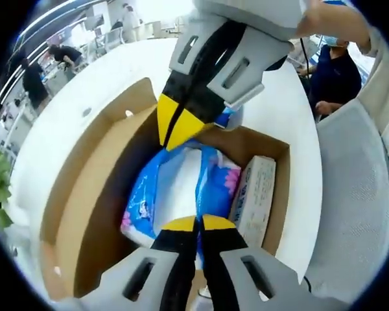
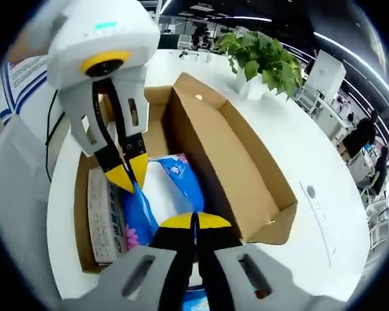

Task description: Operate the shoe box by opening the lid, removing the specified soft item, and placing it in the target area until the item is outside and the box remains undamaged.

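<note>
You are gripping the blue soft pack (image 1: 181, 188) at opposite ends, left hand-held gripper (image 1: 199, 223) and right hand-held gripper (image 2: 195, 220) both clamped on it. It is sitting inside the opened shoe box (image 2: 246, 175); lifting it out remains.

Blue pack (image 1: 181, 188): my left gripper (image 1: 199, 223) covers its near end, so I can't read the grip there.
White carton (image 1: 254, 197): print too small for me to read.
Box (image 2: 246, 168) near corner: hidden behind my right gripper (image 2: 196, 221).
Background people (image 1: 58, 55): blurred.
</note>
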`<state>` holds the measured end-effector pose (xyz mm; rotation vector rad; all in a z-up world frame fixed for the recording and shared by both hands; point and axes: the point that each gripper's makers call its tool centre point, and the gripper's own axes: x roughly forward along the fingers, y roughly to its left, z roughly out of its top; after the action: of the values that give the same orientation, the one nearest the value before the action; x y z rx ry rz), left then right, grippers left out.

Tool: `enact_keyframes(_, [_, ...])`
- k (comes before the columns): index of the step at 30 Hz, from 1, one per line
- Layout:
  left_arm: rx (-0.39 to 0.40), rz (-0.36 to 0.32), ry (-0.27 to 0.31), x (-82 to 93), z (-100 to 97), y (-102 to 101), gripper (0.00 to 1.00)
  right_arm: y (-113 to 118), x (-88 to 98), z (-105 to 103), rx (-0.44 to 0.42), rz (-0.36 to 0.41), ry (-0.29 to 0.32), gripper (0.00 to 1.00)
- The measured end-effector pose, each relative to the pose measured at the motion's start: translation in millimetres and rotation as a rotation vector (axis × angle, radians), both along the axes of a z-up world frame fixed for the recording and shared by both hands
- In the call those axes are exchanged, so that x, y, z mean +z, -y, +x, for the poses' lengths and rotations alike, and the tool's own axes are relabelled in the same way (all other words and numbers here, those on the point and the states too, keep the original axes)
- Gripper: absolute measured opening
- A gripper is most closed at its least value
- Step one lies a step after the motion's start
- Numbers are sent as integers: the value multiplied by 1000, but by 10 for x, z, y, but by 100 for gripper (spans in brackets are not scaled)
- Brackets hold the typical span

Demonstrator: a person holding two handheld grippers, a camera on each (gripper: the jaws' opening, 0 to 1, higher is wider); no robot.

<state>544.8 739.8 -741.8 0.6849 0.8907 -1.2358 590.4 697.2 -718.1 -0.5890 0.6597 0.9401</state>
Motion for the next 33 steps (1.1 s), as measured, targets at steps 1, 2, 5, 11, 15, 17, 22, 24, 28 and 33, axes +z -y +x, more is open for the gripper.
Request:
enact_keyframes(1, [1,-2,5,19,0,-1,0,-9,19,0,-4,12,-6,0])
enact_keyframes(2, [2,-3,10,42,6,-8,0,-32,50,-9,-15,38,-21,0])
enact_keyframes(5, [13,-7,15,100,17,-25,0,-29,112,-2,-15,39,-13,0])
enact_keyframes(11, [21,-29,41,298,16,-45,0,-74,328,14,-26,94,-11,0])
enact_keyframes(15, [20,-37,61,440,23,-56,0,-88,476,30,-29,121,-3,0])
enact_keyframes(17, [19,-43,66,512,18,-51,0,-88,550,27,-27,131,2,0])
enact_keyframes(22, [-2,-44,74,649,-28,-6,0,-55,688,1,-14,137,11,0])
enact_keyframes(24, [-4,-48,73,693,-36,29,0,-22,737,-10,-13,140,10,0])
enact_keyframes(28, [-15,-50,77,780,-91,139,0,64,817,-53,-12,147,2,0])
enact_keyframes(33, [-39,-62,82,858,-128,294,0,225,889,-91,-26,154,-9,0])
